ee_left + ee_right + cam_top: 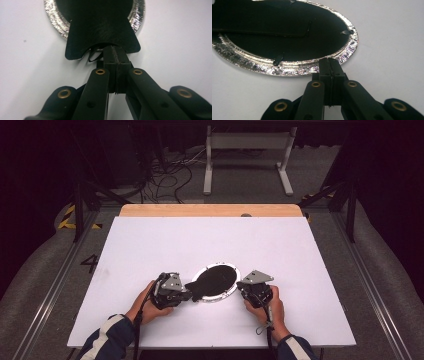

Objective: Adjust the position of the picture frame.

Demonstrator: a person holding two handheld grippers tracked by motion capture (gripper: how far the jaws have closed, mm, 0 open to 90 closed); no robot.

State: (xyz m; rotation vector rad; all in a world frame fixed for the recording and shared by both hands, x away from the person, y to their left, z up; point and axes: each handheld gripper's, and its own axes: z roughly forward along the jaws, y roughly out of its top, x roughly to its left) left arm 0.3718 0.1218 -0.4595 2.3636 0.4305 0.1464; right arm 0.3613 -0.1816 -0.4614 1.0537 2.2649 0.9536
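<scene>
- White tabletop (150, 250) under me, wooden strip along its far edge, dark room and grey floor beyond with cables and a pale frame.
- Oval silver-rimmed frame (216, 281) lies face down at the near middle of the table, its black backing up. Its black stand flap (196, 290) sticks out past the rim toward my left.
- My left gripper (116, 53): jaws clenched together, tips right at the edge of the flap. Whether they pinch the flap or just butt against it I cannot tell; a thin loop shows beside them.
- My right gripper (329, 62): jaws clenched, nothing between them, tips touching the silver rim on the opposite side.
- Reading of the step: I'm bracing the frame from the right while working the stand flap from the left.
- Next move wants a sure hold on the flap edge, then a gentle lift while the right tips keep the rim from sliding.
</scene>
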